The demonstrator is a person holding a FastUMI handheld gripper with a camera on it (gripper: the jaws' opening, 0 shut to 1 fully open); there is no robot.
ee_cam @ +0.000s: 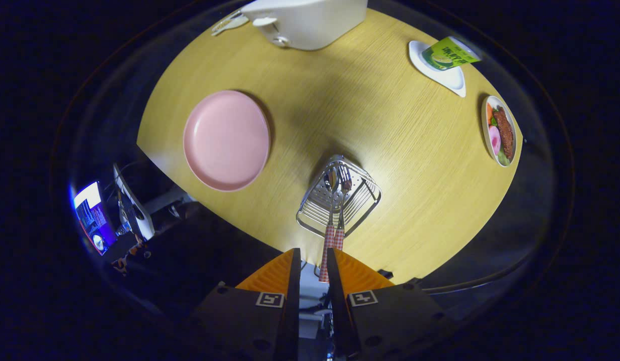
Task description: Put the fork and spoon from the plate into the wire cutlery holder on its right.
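Fork [344, 186] and spoon [332, 180]: both stand in the wire cutlery holder [362, 200], heads down inside it, side by side and touching or nearly so. Spoon bowl lies on the left, fork tines on the right. Long axes run from the holder floor back toward the tongs [313, 260]; the checked handles stick out over the holder's near rim, tilted toward the tongs.

One checked handle [326, 255] reaches into the gap between the two tongs fingers. The other handle ends shorter, just ahead of the fingertips. Tongs: narrow gap, fingers close on either side of the long handle; whether both press on it cannot be told.

Holder sits on the wooden surface [390, 130] just ahead of the tongs, near the surface's front edge.

Pink plate [226, 140]: ahead and to the left of the tongs, left of the holder, well apart from it, nothing in it.

Further out, beyond the holder: a white appliance [310, 22] at the far edge. Ahead to the right: a white dish [443, 75] carrying a green packet [448, 52], and a small plate with food [500, 131] near the right rim of the surface.
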